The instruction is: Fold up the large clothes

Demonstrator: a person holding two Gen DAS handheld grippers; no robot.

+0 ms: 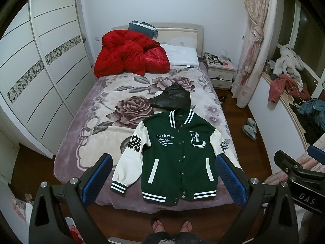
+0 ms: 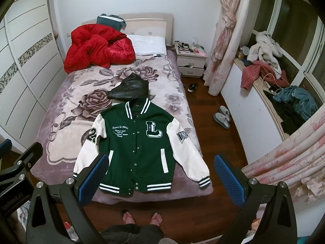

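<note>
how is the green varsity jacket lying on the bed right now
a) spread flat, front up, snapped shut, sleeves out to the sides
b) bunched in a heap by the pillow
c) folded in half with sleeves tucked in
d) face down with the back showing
a: the green varsity jacket lies flat near the foot of the bed, its L patch and snap row facing up, white sleeves angled outward.

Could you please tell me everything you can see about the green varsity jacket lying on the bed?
The green varsity jacket lies flat, front up and snapped shut, at the foot of the bed, collar away from the person. Its body looks like dark green felt, with glossy white sleeves angled outward, striped collar, cuffs and hem, and white pocket trims. The chest carries an "L" patch and "Less is more" lettering; one sleeve bears number 23. A black, leather-like hood extends beyond the collar. Neither claw touches it.
</note>
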